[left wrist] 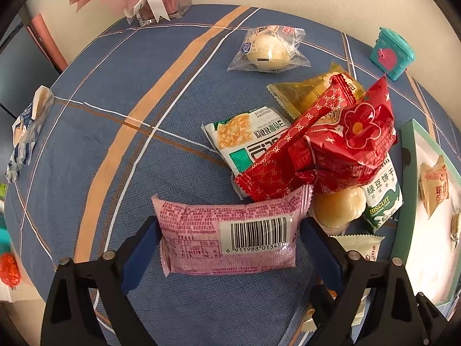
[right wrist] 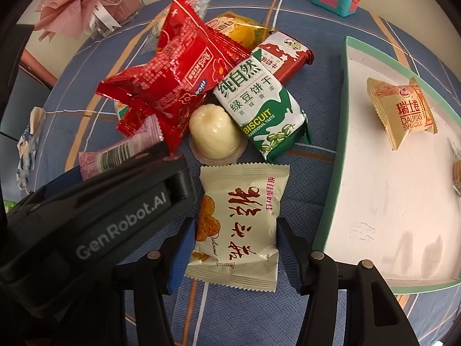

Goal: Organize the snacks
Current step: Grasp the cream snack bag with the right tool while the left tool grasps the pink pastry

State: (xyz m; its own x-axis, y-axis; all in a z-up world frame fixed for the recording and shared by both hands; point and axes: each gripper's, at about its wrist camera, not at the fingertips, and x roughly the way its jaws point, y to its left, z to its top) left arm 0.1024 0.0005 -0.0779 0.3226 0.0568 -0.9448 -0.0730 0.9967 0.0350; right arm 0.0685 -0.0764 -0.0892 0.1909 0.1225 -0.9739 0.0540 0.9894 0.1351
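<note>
Left tool [left wrist: 229, 238]: blue pads on both short ends of the pink foil snack packet with barcode [left wrist: 230, 235], clamped on it, at the near edge of the snack pile on the blue plaid-clothed desk [left wrist: 86, 144].

Right tool [right wrist: 234, 232]: pads against both sides of the cream crinkle-edged packet with red lettering [right wrist: 237, 225], gripping it, just left of the teal-rimmed white tray [right wrist: 340, 144].

Tray contains a beige swiss-roll packet [right wrist: 402, 109].

Pile: red flowered wrapper [left wrist: 351, 135], green-and-white biscuit packet [right wrist: 262, 106].

Both grippers, the left gripper [left wrist: 229, 232] and the right gripper [right wrist: 234, 239], have black plastic frames, blue finger pads [right wrist: 180, 253], round metal pins [left wrist: 109, 255], and white "GenRobot.AI" lettering [right wrist: 121, 227].
</note>
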